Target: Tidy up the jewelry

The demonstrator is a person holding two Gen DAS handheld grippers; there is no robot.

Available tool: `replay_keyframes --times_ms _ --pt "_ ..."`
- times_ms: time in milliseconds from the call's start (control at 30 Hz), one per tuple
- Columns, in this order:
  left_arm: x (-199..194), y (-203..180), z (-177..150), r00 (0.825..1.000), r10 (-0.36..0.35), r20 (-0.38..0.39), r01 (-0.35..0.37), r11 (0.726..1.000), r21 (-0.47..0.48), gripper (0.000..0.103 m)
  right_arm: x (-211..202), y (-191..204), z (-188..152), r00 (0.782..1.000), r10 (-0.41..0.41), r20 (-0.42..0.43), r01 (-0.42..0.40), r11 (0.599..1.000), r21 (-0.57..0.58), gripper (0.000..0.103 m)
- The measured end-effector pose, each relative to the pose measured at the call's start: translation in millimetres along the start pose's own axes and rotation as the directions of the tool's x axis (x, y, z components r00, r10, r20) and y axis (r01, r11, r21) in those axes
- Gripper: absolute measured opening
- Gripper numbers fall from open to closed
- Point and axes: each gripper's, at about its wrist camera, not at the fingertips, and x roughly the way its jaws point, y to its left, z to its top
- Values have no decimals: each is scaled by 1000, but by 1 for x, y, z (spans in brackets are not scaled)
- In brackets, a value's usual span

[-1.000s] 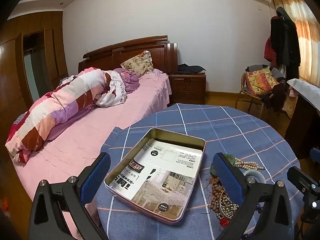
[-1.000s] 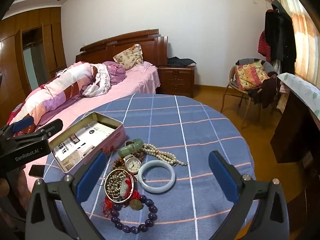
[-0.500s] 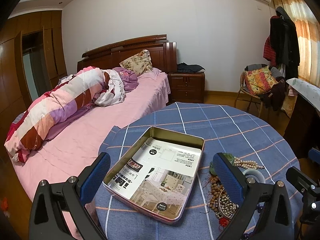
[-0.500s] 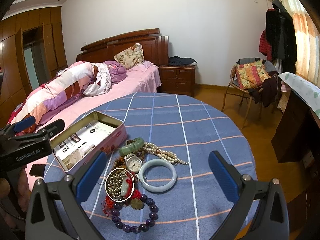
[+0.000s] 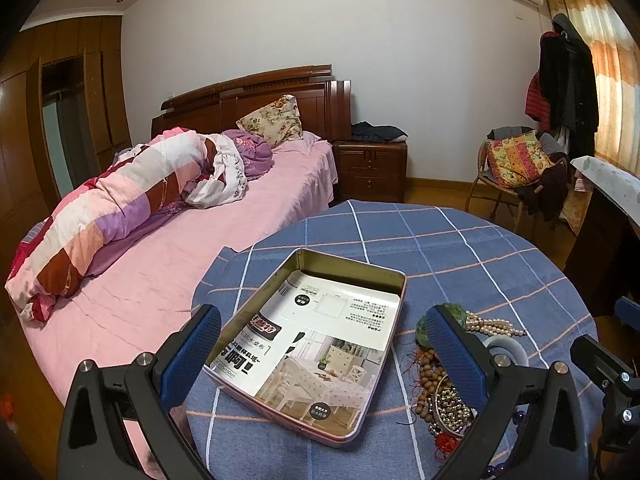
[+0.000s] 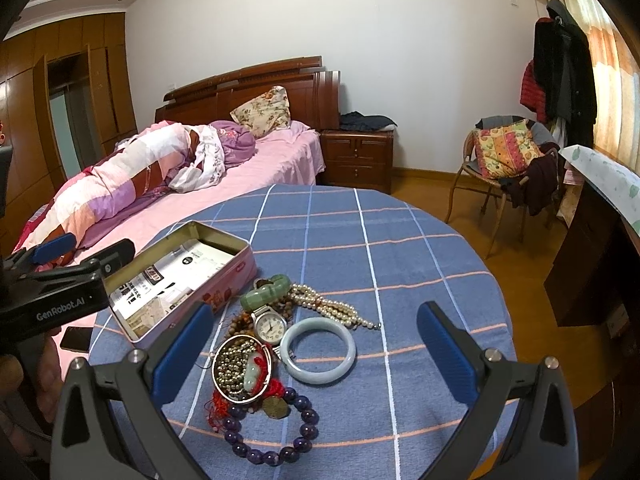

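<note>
Left wrist view: left gripper [image 5: 324,354] spread wide, holds nothing. Shallow rectangular metal tin with printed paper lining [image 5: 320,336] directly ahead between fingers, open.

Right wrist view: right gripper [image 6: 314,354] spread, nothing pinched. Pale jade bangle [image 6: 318,350] just ahead between fingers, beside round-faced wristwatch [image 6: 271,325]; white pearl strand [image 6: 332,306] beyond. Bangle probably stiff, slippery, fragile: grip across rim. Strand limp: pinch bunched middle.
</note>
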Motion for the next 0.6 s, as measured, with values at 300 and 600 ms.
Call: replay_keyframes --times_ms 300,600 --pt "0 1 -1 1000 -2 -2 2 1000 1 102 0 1 0 1000 2 -1 -2 1000 -1 103" --pt "0 0 -1 1000 -1 -4 1 1000 1 102 1 3 -1 1000 4 -5 -4 1000 -4 103"
